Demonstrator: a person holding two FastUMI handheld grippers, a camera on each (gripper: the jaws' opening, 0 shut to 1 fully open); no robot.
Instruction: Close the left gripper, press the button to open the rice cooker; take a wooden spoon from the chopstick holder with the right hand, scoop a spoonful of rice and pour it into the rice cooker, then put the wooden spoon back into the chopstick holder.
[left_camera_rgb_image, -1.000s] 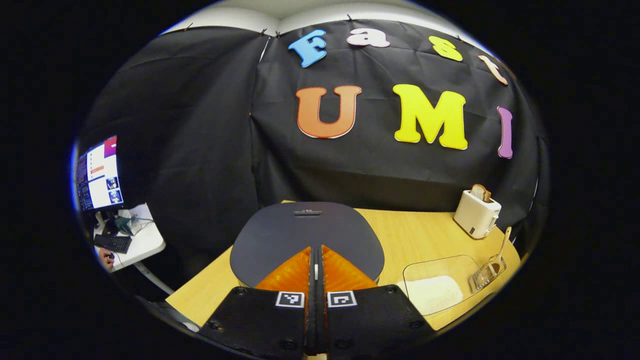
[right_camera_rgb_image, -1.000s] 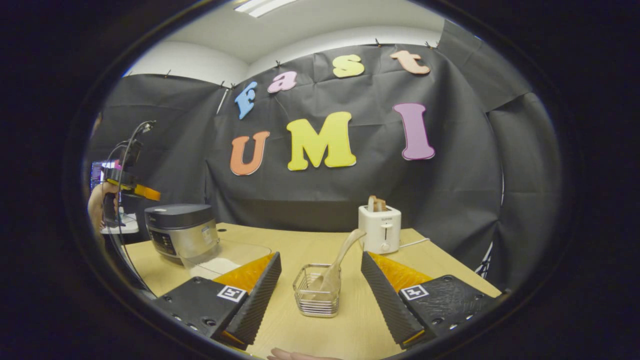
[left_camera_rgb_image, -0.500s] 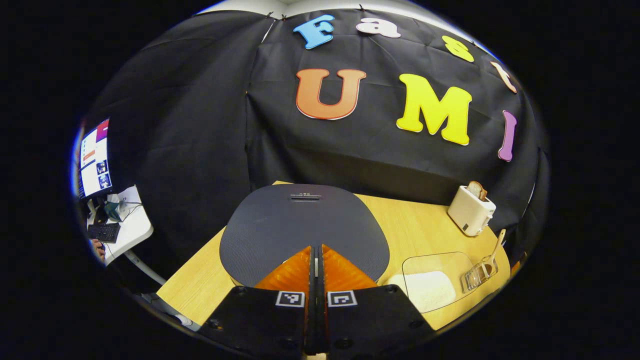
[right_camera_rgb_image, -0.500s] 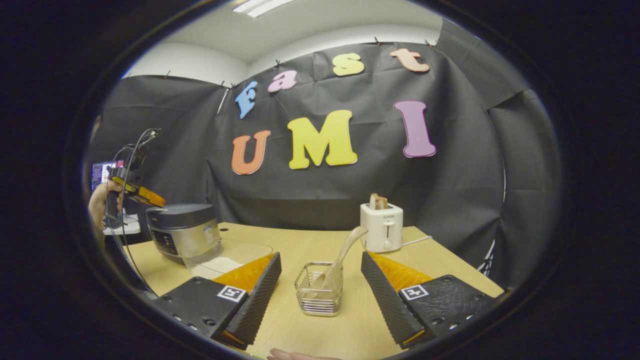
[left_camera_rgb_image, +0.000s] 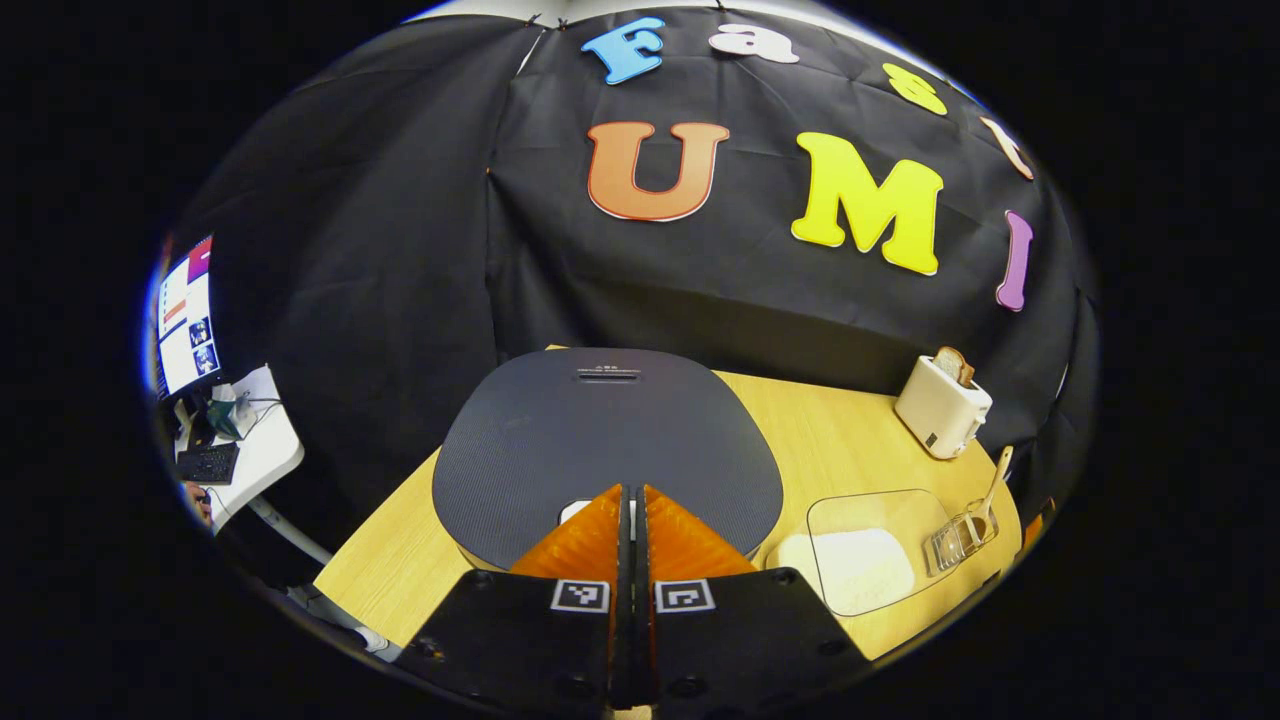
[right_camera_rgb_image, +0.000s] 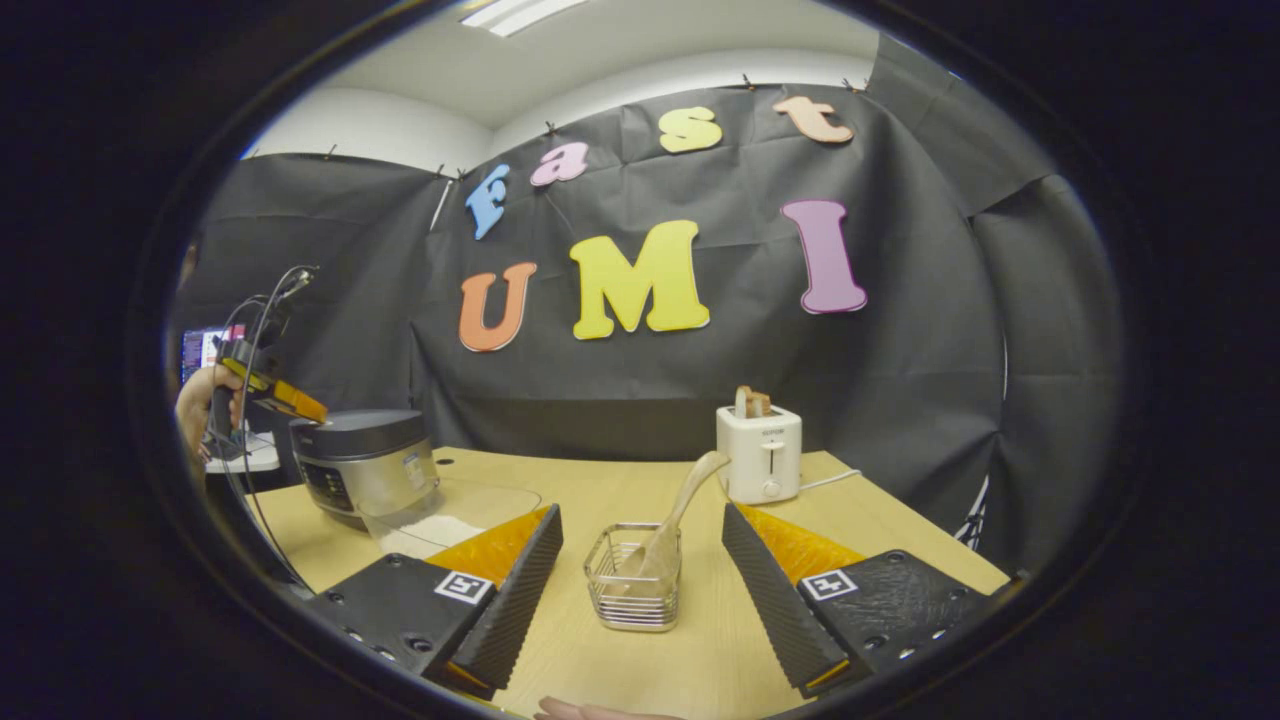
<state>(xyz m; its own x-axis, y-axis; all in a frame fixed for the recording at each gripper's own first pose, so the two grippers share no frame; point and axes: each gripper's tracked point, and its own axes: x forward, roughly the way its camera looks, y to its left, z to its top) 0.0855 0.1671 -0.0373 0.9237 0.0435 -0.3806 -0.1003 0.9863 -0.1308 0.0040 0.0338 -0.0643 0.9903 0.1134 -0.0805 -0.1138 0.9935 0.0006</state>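
- Left gripper view: my left gripper (left_camera_rgb_image: 632, 497) has its jaws pressed together with nothing between them, tips poised over the front edge of the rice cooker (left_camera_rgb_image: 606, 440); the lid is down and dark, and a pale patch that I take for the button (left_camera_rgb_image: 573, 511) peeks out just beside the fingertips; I can't tell whether the tips are touching it.
- Off to the right on the wooden table (left_camera_rgb_image: 820, 455) I see the clear tray of rice (left_camera_rgb_image: 856, 565), and just beyond it the chopstick holder (left_camera_rgb_image: 962, 534) with the wooden spoon (left_camera_rgb_image: 995, 482) leaning out; a toaster (left_camera_rgb_image: 941, 404) stands near the back wall.
- Right gripper view: my right gripper (right_camera_rgb_image: 642, 572) has its jaws spread wide, holding nothing; the wire chopstick holder (right_camera_rgb_image: 633, 589) sits on the table between the two fingers, and the wooden spoon (right_camera_rgb_image: 680, 519) stands in it, handle tilted up and to the right.
- Far left I see the left gripper (right_camera_rgb_image: 272, 393) in a hand (right_camera_rgb_image: 198, 413), angled down at the cooker's lid (right_camera_rgb_image: 358, 421); the cooker looks shut.
- My read: we're on step one, the button press; next I want a firm push straight down on that pale patch so the lid pops, then the right gripper forward to close on the spoon handle above the wire rim.
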